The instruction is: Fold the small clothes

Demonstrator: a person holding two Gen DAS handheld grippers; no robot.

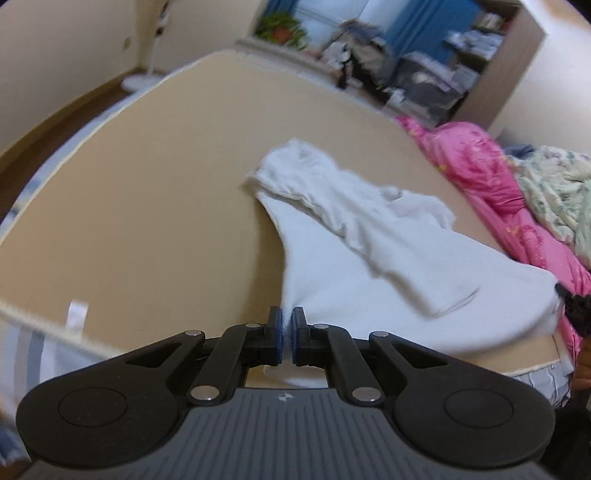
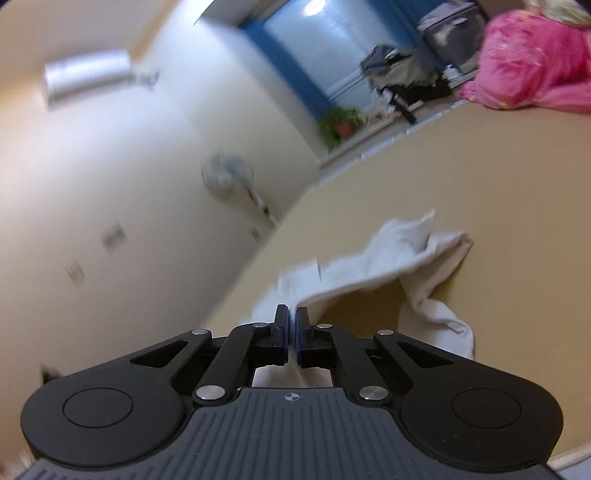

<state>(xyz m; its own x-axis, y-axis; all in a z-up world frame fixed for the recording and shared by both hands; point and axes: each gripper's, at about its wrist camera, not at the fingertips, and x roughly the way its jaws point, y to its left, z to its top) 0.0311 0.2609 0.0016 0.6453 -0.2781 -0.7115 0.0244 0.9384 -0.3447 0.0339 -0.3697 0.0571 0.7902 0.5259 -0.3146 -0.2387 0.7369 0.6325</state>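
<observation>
A small white garment (image 1: 354, 251) lies crumpled on the tan bed surface (image 1: 147, 206), right of centre in the left wrist view. My left gripper (image 1: 287, 319) is shut on the garment's near left corner; white cloth shows between its blue pads. At the far right of that view, the other gripper's black tip (image 1: 576, 308) holds the opposite corner. In the right wrist view the white garment (image 2: 399, 258) stretches away from my right gripper (image 2: 293, 315), which is shut on a corner of it, with cloth pinched between the pads and hanging below.
A pink quilt (image 1: 491, 184) and a pale flowered blanket (image 1: 554, 192) lie heaped along the bed's right side. Beyond the bed stand a potted plant (image 1: 282, 29), piled clothes and shelves (image 1: 461, 48). A standing fan (image 2: 227, 177) is by the wall.
</observation>
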